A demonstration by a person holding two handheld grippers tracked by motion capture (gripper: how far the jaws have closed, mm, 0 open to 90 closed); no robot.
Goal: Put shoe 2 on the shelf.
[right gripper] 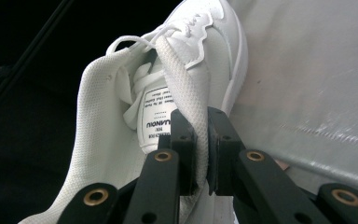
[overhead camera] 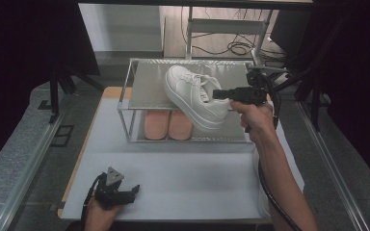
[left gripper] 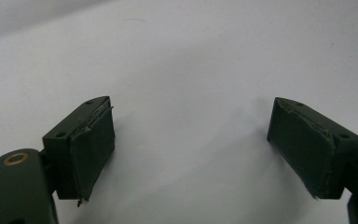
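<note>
A white sneaker (overhead camera: 192, 96) hangs tilted over the top shelf of a metal rack (overhead camera: 144, 86), its heel past the shelf's front edge. My right gripper (overhead camera: 221, 94) is shut on the sneaker's collar beside the tongue; in the right gripper view the two jaws pinch the padded white edge (right gripper: 186, 88) of the white sneaker (right gripper: 121, 116), with my right gripper (right gripper: 203, 149) closed around it. My left gripper (overhead camera: 130, 190) rests low on the white table near the front left edge. In the left gripper view my left gripper (left gripper: 191, 144) stands open with nothing between its pads.
Two pink insoles (overhead camera: 167, 124) lie on the rack's lower shelf. The white table (overhead camera: 183, 168) stretches in front of the rack. Black curtains flank both sides, and cables lie on the floor behind the rack.
</note>
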